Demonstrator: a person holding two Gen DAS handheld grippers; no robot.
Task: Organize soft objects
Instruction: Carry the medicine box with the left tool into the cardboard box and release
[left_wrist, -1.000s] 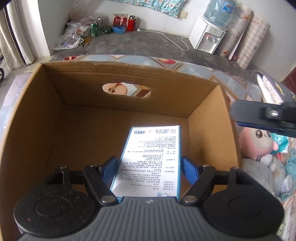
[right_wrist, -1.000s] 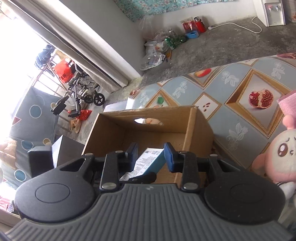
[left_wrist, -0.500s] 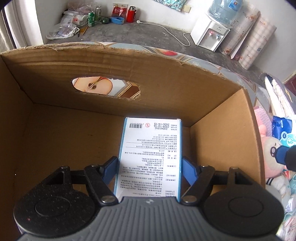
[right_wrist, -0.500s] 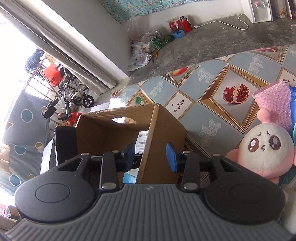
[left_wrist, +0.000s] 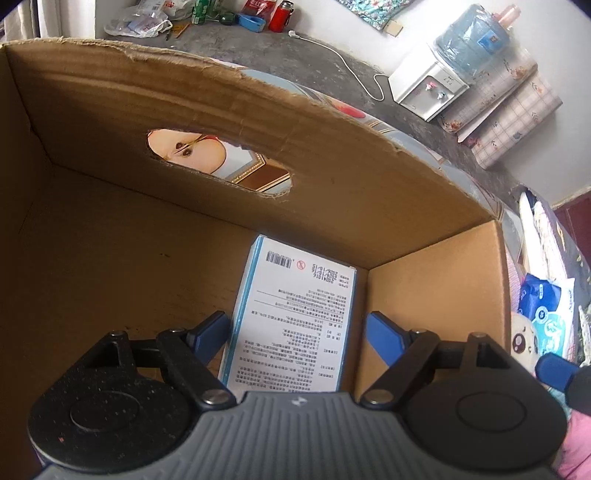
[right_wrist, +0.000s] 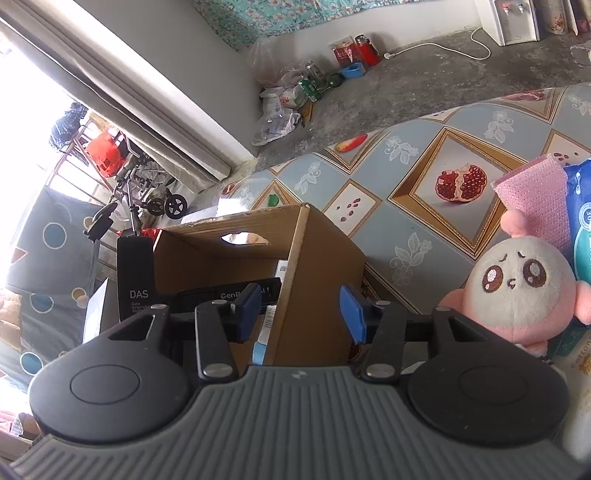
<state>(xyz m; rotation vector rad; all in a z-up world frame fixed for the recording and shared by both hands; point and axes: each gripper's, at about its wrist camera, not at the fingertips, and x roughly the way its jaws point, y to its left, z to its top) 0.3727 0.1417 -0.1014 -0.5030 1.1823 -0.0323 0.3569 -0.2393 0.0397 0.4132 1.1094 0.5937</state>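
Two grippers are in play, and I'll start with what sits closest to my left one. The left gripper points steeply down into the cardboard box, its blue fingers spread and still widening. Between them lies a white-and-blue printed packet on the box floor, tucked toward the right-hand corner; I see a gap on the right side of it and cannot tell whether the left finger still brushes it, but neither pad presses. Beyond the packet, the far box wall has an oval handle cut-out through which the patterned cloth shows. Past the box's right wall I catch a slice of a pink plush toy and a blue-and-white soft pack.

From my right gripper, the fingers are apart and opening, with nothing clamped; the near right corner of the box lines up between them but sits beyond the tips. The left gripper's black body hangs over the box's left side. Right of the box, well apart from it, the plush toy sits on the pomegranate-print bench cover, with a pink sponge cloth just behind it and the soft pack at the frame's edge. Farther off, the concrete floor holds bags and cans against the wall, and a water dispenser stands in the far corner.
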